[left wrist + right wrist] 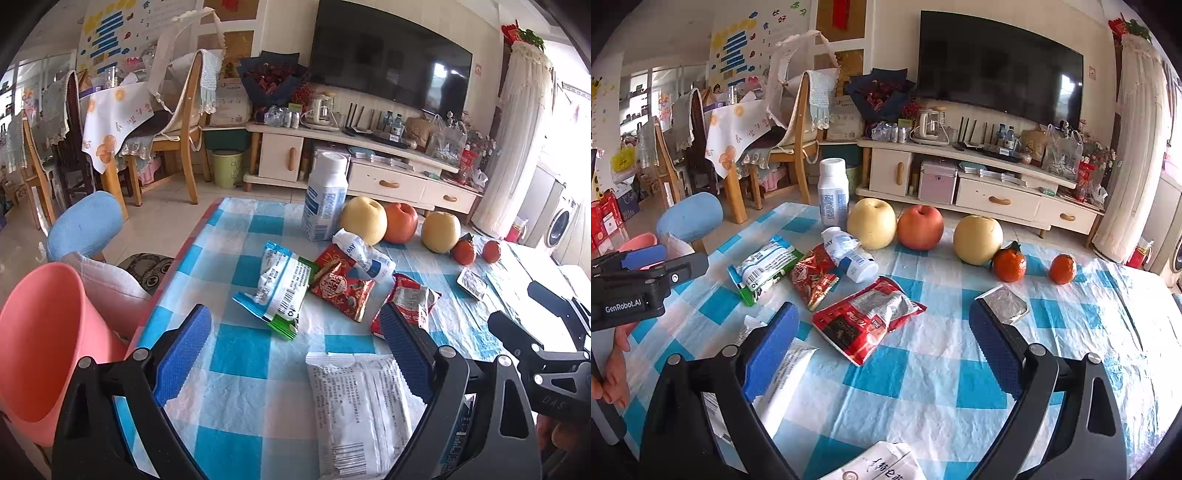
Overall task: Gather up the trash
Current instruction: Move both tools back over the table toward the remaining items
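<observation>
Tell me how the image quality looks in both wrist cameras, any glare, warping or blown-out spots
Left wrist view: strong fisheye bending with black corners; daylight blows out the right edge near the washing machine; the TV carries a window reflection. Right wrist view: same barrel warp, the TV stand curves; right edge by the white curtain is overexposed; the checked tablecloth stays sharp.

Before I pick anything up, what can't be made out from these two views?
- Pink bin, left wrist view: inside hidden by its own wall.
- White wrapper, left wrist view: lower end cut off by the frame.
- Foil packet, right wrist view: partly behind the right gripper's fingers.
- Wrapper print: too small to read.
</observation>
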Demonstrator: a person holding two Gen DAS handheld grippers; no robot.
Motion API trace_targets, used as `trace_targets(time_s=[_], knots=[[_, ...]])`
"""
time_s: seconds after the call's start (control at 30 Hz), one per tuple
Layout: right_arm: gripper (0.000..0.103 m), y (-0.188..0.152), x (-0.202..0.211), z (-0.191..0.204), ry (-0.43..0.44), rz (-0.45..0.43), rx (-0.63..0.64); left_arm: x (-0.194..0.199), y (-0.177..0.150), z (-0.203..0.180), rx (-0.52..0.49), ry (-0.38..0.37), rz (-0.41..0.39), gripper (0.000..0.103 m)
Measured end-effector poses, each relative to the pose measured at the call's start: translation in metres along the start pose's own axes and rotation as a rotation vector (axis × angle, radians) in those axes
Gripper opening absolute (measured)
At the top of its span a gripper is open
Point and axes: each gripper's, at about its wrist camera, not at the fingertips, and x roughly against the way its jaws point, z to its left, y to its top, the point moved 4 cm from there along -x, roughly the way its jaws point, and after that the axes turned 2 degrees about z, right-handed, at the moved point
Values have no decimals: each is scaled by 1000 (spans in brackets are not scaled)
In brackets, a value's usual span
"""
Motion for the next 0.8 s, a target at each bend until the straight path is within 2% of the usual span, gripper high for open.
trace_targets(time_s=[0.27,0.47,0.8], knots=[[94,-2,-5,-30,-51,5,-15,-16,-12,-31,-71,-35,57,92],[94,-6,-10,-52,-92,16,-24,-26,-25,-55,-155,-64,128,92],[94,-10,-18,-80,-130,37,-58,-48,-57,-79,-297,29,254,92]])
